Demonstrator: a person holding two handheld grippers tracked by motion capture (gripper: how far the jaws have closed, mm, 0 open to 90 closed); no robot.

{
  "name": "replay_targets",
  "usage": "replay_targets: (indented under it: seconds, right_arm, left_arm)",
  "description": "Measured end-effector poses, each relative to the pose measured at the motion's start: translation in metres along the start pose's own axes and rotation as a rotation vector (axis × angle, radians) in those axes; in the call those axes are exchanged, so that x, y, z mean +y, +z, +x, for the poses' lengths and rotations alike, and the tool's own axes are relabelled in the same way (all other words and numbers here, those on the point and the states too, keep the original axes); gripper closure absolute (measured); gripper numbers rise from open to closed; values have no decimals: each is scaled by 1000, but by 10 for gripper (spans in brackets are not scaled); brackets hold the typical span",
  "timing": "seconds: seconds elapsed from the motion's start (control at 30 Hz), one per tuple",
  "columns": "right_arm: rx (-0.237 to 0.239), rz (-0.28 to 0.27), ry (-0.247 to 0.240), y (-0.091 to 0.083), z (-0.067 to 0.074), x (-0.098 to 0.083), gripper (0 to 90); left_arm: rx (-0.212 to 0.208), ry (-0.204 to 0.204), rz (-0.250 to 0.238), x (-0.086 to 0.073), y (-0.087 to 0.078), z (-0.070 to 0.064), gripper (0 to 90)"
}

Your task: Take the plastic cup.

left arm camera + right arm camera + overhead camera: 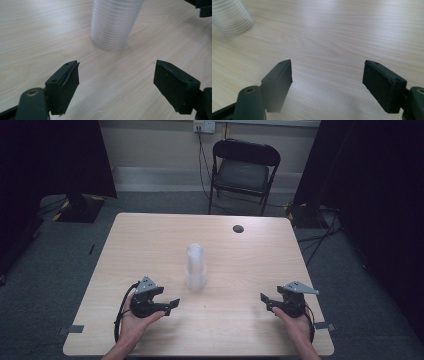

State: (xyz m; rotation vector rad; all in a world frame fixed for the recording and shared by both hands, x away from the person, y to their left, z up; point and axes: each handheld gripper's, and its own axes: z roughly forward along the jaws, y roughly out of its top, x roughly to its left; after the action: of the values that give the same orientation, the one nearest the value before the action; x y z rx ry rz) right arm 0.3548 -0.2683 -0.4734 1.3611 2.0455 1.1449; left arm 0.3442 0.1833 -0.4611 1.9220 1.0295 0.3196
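Cups, clear plastic ones nested into one tall stack (195,267), stood upright near the middle of the table (150,235). In the left gripper view the stack (113,23) was ahead of the jaws and a little toward the left one, apart from both pads, with bare wood between. In the right gripper view it (230,17) lay far ahead and well outside the left jaw, so this gripper pointed past it.

The left gripper (172,304) had its jaws apart with nothing between them. The right gripper (265,299) also had its jaws spread wide and empty.

Danger, as I judged it, was mainly tipping. The stack was tall and narrow and probably very light, so a jaw that came in off-centre could push it over before the pads closed. A hard squeeze could also crush the thin walls, or lift only the upper cups and leave the others behind. Because the plastic was transparent, its outline was weak against the pale wood, and this could cause a wrong aim.

Room for moving was generous. Wood was free on both sides of the stack and between the two grippers. A small dark disc (238,228) lay far beyond the jaws, near the back edge. Both hands were close to the near edge of the table, so the way forward was open, but backward there was little room.
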Motion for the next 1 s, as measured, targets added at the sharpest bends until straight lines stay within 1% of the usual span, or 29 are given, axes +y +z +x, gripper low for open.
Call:
replay_targets:
  seconds: [0.03,0.07,0.13,0.17,0.2,0.23,0.33,0.37,0.43,0.53,0.57,0.6,0.67,0.7,0.73,0.77,0.8,0.83,0.9,0.93,0.97,1.0]
  right_arm:
    - [4,5,-2,1,0,0,236]
    - [13,15,0,2,0,0,243]
    - [17,17,-3,3,1,0,243]
    - [28,22,-1,4,1,0,245]
    - [33,24,2,5,1,0,245]
    - [37,23,3,4,2,0,244]
    - [37,21,0,2,3,0,244]
    - [39,19,3,0,4,0,243]
    - [38,14,-2,-2,6,1,244]
    - [44,6,-3,-4,8,2,248]
    - [47,8,-14,-5,11,1,255]
    - [47,8,-14,-5,11,1,255]
    - [64,10,-18,-6,14,2,262]
    - [60,6,-35,-7,15,3,262]
    - [53,3,-38,-7,16,4,263]
    - [58,1,-35,-7,16,5,263]
    - [58,1,-35,-7,16,5,263]
    - [66,0,-31,-6,15,5,262]
    - [69,9,-25,-5,14,4,262]
    - [72,13,-25,-4,13,4,261]
    - [74,14,-25,-4,13,4,260]
    - [73,13,-24,-4,14,4,258]
  left_arm:
    - [-5,-3,-5,1,0,0,193]
    - [-7,11,-1,2,0,0,193]
    - [-4,13,-1,3,0,-1,197]
    - [-1,15,-3,4,0,-1,198]
    - [-24,8,-7,7,-1,-2,206]
    - [-24,8,-7,7,-1,-2,223]
    - [-40,4,-14,10,-4,-3,237]
    - [-53,-4,-28,11,-6,-5,237]
    - [-50,1,-33,12,-7,-5,237]
    - [-71,-9,-36,14,-10,-7,237]
    - [-67,0,-40,17,-12,-10,237]
    - [-67,0,-40,17,-12,-10,237]
    - [-71,5,-50,21,-13,-12,237]
    - [-73,8,-53,24,-13,-13,237]
    - [-77,13,-63,30,-13,-13,237]
    - [-82,15,-67,34,-13,-13,236]
    - [-82,15,-67,34,-13,-13,233]
    - [-81,16,-74,39,-13,-14,233]
    - [-62,25,-75,46,-11,-14,210]
    - [-65,30,-77,49,-11,-14,181]
    - [-70,34,-82,53,-10,-13,172]
    - [-70,33,-93,56,-9,-12,181]
